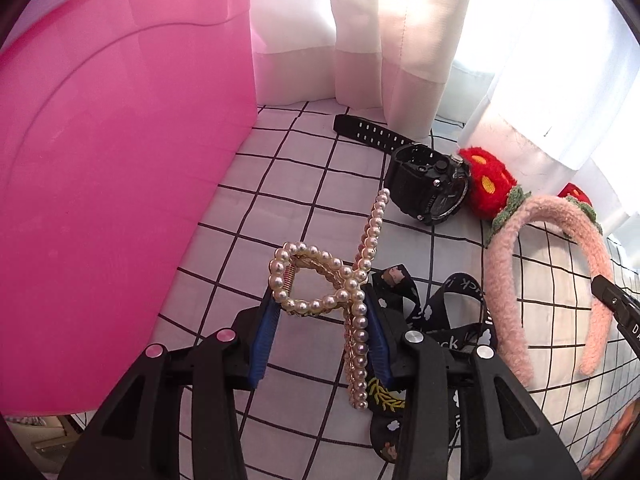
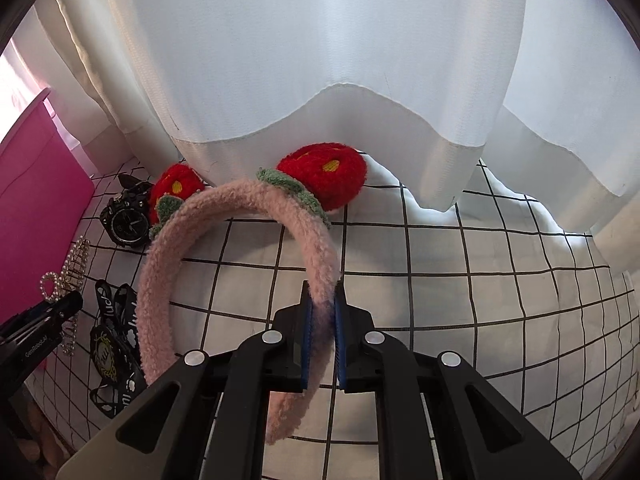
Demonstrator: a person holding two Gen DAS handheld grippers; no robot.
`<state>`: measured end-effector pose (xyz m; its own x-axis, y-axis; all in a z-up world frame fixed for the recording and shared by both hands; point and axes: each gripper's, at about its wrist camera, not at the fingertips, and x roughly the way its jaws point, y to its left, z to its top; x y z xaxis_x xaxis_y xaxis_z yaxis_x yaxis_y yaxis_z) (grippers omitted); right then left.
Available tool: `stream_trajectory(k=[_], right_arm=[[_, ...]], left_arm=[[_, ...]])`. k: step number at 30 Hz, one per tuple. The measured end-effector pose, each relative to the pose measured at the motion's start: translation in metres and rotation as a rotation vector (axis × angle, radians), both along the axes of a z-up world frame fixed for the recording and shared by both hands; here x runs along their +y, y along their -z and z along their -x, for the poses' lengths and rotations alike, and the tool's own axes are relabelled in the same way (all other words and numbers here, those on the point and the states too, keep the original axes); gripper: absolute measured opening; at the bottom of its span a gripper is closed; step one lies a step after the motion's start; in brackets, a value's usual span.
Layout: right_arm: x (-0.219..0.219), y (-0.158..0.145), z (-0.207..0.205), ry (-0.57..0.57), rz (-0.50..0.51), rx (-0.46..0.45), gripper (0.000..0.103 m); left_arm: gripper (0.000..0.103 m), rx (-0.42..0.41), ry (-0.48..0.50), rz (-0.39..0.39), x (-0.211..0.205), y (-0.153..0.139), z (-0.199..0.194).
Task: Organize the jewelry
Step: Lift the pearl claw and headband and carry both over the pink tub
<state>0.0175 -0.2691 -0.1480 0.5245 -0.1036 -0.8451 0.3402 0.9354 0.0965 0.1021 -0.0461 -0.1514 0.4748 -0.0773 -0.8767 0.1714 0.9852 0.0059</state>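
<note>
1. A white cloth with a black grid point(image 2: 460, 280) covers the surface; white curtains point(image 2: 320, 80) hang at 12 o'clock and a pink bin point(image 1: 100, 200) stands at 9.
2. A black strap point(image 1: 460, 312) reads "luck".
3. The left claw point(image 1: 320, 320) grips the pearl hair clip point(image 1: 320, 280); the right claw point(image 2: 322, 320) pinches the pink headband point(image 2: 240, 216).

Home interior, likely a bedroom by a window. White curtains point(image 2: 320, 80) fill the top of both views, backlit by daylight, hems resting on a soft white cloth with a black grid point(image 2: 480, 272), like bedding or a table cover. Personal accessories lie scattered across it. A pink plastic bin point(image 1: 100, 200) stands at the left. No workshop or shop fittings visible.
</note>
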Motion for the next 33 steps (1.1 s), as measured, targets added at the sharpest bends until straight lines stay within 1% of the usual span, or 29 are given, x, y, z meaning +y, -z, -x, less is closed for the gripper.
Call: stream_trajectory(k=[7,8,13,15,21,27,33], right_arm=[[-0.004,-0.024,0.028,0.0,0.014,-0.047,0.01],[-0.017,-0.028,0.021,-0.004,0.018,-0.052,0.01],[-0.003,-0.042,0.029,-0.007,0.051,-0.083,0.009],[-0.002,-0.047,0.03,0.0,0.052,-0.101,0.01],[0.002,-0.072,0.036,0.006,0.059,-0.153,0.009],[0.014,-0.102,0.038,0.0,0.072,-0.21,0.009],[0.032,-0.137,0.03,-0.027,0.081,-0.276,0.01]], left_arm=[[0.04,-0.034,0.024,0.031,0.002,-0.027,0.014],[0.04,-0.038,0.029,0.037,0.002,-0.031,0.016],[0.04,-0.065,0.056,0.051,0.0,-0.049,0.018],[0.04,-0.076,0.067,0.056,-0.001,-0.058,0.02],[0.04,-0.11,0.094,0.07,0.001,-0.079,0.022],[0.04,-0.153,0.1,0.077,0.01,-0.106,0.025],[0.04,-0.205,0.08,0.086,0.028,-0.136,0.021]])
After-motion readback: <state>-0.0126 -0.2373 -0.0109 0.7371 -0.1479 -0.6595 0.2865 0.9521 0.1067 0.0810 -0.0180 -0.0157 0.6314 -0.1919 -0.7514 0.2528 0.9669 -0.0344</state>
